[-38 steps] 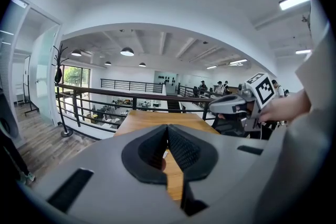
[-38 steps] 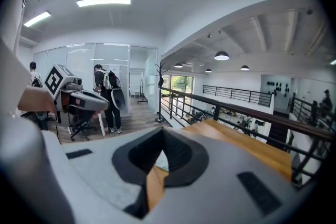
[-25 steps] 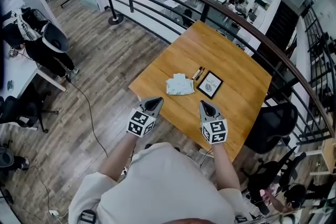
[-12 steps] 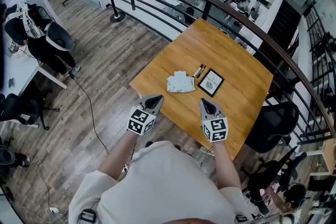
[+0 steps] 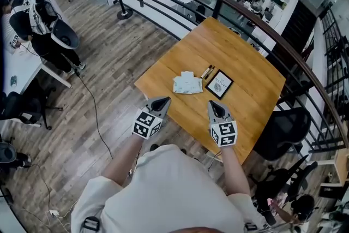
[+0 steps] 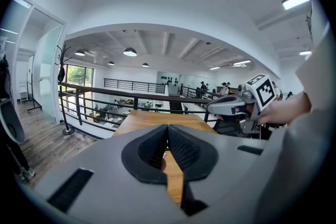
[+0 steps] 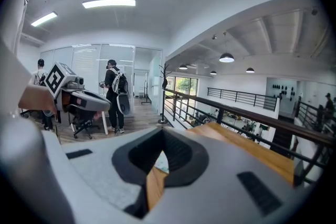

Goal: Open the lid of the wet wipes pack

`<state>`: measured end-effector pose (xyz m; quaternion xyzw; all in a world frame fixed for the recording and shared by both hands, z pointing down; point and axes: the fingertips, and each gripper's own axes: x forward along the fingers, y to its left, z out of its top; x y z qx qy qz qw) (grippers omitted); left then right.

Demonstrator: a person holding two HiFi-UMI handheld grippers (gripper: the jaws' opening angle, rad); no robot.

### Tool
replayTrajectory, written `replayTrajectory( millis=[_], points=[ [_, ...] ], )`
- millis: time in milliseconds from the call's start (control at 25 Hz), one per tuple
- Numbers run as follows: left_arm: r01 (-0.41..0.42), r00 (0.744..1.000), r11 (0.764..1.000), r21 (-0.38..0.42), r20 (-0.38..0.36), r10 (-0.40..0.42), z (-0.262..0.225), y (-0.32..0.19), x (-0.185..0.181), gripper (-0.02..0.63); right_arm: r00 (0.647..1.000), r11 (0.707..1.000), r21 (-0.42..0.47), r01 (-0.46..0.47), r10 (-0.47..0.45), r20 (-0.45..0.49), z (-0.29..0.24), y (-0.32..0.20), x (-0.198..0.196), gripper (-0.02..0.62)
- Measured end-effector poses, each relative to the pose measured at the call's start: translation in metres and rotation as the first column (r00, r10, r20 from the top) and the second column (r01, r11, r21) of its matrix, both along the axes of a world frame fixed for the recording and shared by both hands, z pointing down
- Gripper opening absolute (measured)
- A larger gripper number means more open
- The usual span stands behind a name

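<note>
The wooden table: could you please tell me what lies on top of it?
White crumpled sheets, a black square pack and small dark sticks lie on the table; anything beneath them is covered.

Head view steeply downward; both gripper views low across shared table (image 5: 248,57)

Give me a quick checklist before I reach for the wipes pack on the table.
1. Left gripper empty: ok, fingers together on nothing.
2. Right gripper empty: ok, fingers together on nothing.
3. Fingers open for a grasp: not ok, both are shut.
4. Wipes pack in plain sight on the table, nothing on it: ok.
5. Where the pack opens: cannot tell, too small in the head view.
6. Room around the pack: not ok on one side, where a black card and a small dark stick lie close beside it.
</note>
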<state>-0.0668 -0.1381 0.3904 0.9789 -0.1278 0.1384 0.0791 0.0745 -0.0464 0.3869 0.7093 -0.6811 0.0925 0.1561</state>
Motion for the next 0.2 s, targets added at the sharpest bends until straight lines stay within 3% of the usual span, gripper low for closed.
replayTrajectory(
  millis=[200],
  points=[
    [0.008,1.000,1.000,0.005,-0.005,-0.008,-0.0021,0.0024,0.0071,-0.006,1.000,1.000,0.008,0.013,-0.013,-0.005,-0.0016,0.0002,0.0059,0.002]
  ],
)
